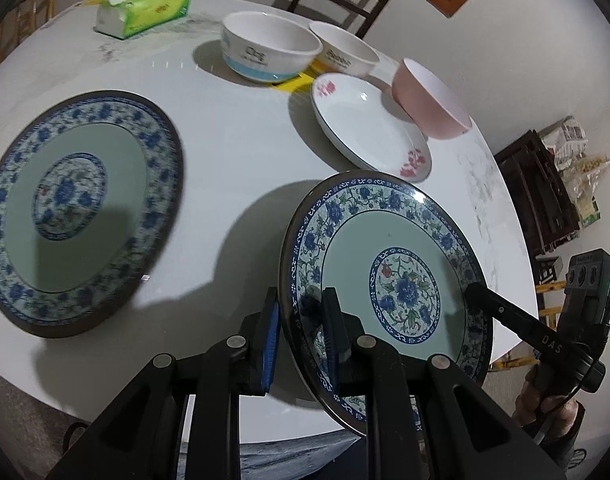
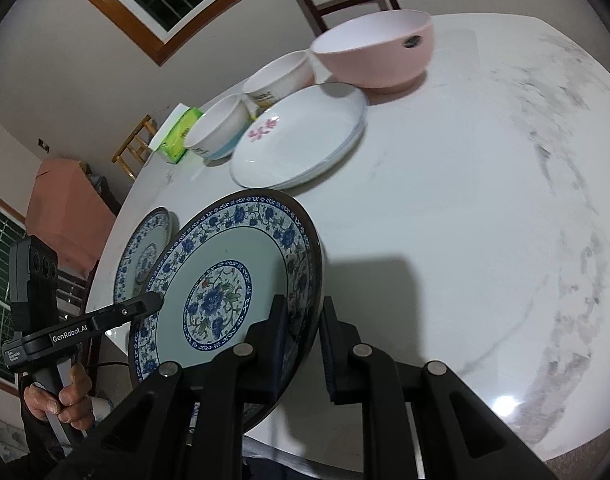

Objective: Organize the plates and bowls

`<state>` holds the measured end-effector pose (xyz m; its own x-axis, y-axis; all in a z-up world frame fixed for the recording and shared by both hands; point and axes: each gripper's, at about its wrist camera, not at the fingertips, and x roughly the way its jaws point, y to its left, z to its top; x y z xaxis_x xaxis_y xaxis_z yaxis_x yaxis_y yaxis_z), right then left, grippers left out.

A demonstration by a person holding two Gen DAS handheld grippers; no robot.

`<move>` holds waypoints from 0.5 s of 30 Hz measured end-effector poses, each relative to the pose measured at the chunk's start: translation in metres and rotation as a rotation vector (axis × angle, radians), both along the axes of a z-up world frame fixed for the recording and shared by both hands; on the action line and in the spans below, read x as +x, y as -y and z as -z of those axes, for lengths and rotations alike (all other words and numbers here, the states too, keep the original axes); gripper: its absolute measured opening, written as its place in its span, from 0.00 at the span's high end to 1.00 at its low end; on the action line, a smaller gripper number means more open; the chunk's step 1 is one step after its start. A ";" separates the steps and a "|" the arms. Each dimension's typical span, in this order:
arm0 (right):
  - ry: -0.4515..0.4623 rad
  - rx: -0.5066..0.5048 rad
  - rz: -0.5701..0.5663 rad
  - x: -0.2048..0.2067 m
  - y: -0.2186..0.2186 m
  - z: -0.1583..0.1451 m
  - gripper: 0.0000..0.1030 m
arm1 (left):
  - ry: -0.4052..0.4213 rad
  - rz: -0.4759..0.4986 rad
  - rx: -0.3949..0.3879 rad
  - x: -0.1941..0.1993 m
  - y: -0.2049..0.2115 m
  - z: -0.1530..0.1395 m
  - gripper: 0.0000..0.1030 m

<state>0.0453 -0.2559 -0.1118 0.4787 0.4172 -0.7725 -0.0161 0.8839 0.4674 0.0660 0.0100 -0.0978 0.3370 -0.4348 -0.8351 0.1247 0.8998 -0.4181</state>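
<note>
Two grippers on one plate here — the left gripper (image 1: 301,320) is clamped on the near-left rim of the blue floral plate (image 1: 389,276), and the right gripper (image 2: 303,328) is pinched on the opposite edge of that same plate (image 2: 225,292). The plate is tilted, held up off the white marble worktop (image 1: 233,148), its shadow falling on the surface beneath. In the right wrist view a hand (image 2: 65,396) grips the handle of the left tool.

Off to the left lies a second blue floral plate (image 1: 81,208), flat on the worktop, well apart from the lifted one. Further back sits a white plate with pink flowers (image 1: 369,128), and just beside it on the right a pink bowl (image 1: 429,100). Behind those stand a white bowl with a blue band (image 1: 269,50) and a white bowl with a yellow band (image 1: 345,50) — side by side, close together. At the far left edge rests a green tissue pack (image 1: 145,4).
</note>
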 end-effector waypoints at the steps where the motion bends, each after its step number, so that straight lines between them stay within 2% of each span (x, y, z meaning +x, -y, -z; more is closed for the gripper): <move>1: 0.004 0.002 -0.008 0.002 -0.005 -0.001 0.84 | 0.005 -0.005 0.004 0.000 -0.003 -0.002 0.84; 15: 0.052 -0.001 -0.191 0.056 -0.118 -0.023 0.84 | 0.060 -0.191 0.032 -0.001 -0.107 -0.026 0.84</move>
<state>0.1009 -0.1381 -0.0891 0.4301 0.5033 -0.7494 -0.2077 0.8631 0.4604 0.0646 0.1173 -0.0720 0.4600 -0.3320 -0.8235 -0.0256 0.9221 -0.3860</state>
